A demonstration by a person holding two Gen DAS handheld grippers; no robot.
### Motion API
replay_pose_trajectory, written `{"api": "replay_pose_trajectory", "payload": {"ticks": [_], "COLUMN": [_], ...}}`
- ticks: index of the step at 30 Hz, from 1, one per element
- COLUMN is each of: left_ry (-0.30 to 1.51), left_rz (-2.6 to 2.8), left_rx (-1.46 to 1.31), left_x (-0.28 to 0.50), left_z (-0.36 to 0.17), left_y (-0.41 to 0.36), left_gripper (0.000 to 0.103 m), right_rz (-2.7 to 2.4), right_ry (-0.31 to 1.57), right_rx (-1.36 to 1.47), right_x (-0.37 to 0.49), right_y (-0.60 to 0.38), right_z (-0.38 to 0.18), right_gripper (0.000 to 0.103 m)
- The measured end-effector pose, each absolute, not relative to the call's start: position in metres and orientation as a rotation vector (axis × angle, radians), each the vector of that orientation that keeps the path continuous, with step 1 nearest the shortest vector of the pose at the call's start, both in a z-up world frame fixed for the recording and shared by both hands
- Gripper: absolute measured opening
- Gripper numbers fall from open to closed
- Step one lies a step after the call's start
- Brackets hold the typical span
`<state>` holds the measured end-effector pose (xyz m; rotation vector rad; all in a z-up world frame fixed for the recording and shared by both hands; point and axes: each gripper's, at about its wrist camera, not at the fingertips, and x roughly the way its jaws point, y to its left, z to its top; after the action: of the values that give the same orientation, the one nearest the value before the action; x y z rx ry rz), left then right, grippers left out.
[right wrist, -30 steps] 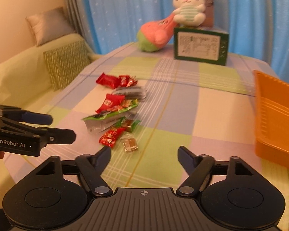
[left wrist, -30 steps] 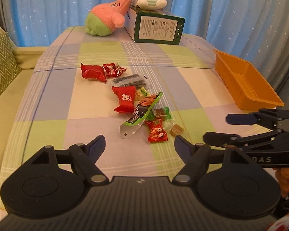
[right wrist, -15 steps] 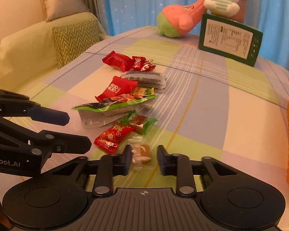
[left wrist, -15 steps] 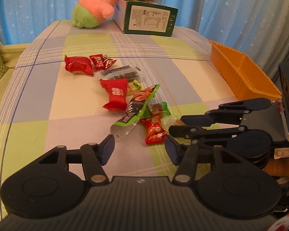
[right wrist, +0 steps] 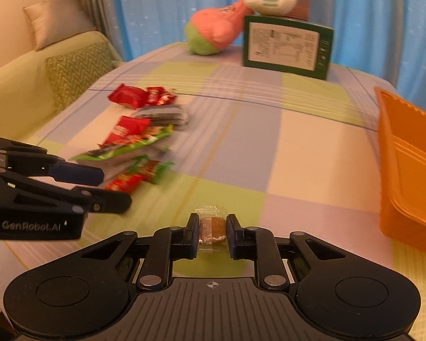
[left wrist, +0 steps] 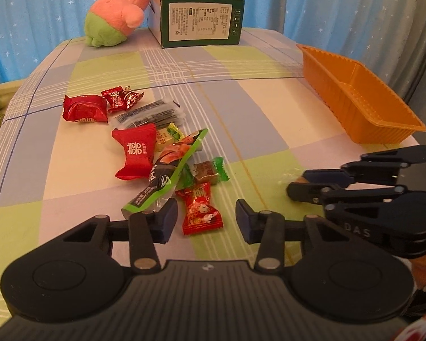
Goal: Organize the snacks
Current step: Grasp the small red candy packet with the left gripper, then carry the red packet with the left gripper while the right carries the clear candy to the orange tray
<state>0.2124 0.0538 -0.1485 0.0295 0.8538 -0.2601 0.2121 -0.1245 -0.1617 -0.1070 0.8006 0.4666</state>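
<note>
Your right gripper (right wrist: 212, 234) is pinching the little brown candy (right wrist: 211, 231) just above the surface (right wrist: 298, 142) — next carry it to the orange tray (right wrist: 406, 176) and let go — while your left gripper (left wrist: 203, 218) waits open around the red candy (left wrist: 200, 211).

plaid table (left wrist: 269, 119), snack pile (left wrist: 156, 153) left, orange tray (left wrist: 355, 99) right, green box (left wrist: 201, 22), plush (left wrist: 113, 25) at back

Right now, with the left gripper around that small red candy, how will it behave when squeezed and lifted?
The red candy is small, so probably light. Its glossy, crinkled wrapper may slip or crush between the left gripper pads. Its flared, twisted ends look floppy; a grip on the middle seems safer.
</note>
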Motion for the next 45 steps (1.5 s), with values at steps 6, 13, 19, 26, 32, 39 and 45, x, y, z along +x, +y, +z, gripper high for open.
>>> {"api": "replay_pose_trajectory", "payload": {"ticks": [6,13,19,26,32,39,45], "left_ry": [0.891,0.890,0.884,0.862,0.823,0.786,0.767], "left_rz": [-0.217,-0.196,-0.193,-0.198,-0.220,-0.290,-0.374], "left_rx": [0.044,0.063,0.073,0.073,0.079,0.077,0.066], "left_x": [0.221,0.223,0.217,0.203,0.194,0.195,0.203], "left_z": [-0.157,-0.158,-0.150,-0.129,-0.098,-0.068,-0.050], "left_y": [0.050,0.048,0.047,0.038,0.019,-0.023,-0.070], "left_gripper": [0.029,0.025,0.024,0.024,0.024,0.024,0.024], "right_rz": [0.458,0.460,0.443,0.428,0.381,0.306,0.214], "right_ry": [0.801,0.786,0.794,0.769,0.737,0.690,0.683], "right_rx": [-0.116,-0.139,-0.101,-0.076,-0.043,-0.018,0.061], "right_x": [0.210,0.210,0.209,0.197,0.183,0.172,0.181], "right_y": [-0.133,-0.131,-0.135,-0.146,-0.166,-0.206,-0.253], "right_z": [-0.166,-0.168,-0.165,-0.141,-0.115,-0.085,-0.063], "right_gripper": [0.021,0.021,0.021,0.021,0.021,0.021,0.021]}}
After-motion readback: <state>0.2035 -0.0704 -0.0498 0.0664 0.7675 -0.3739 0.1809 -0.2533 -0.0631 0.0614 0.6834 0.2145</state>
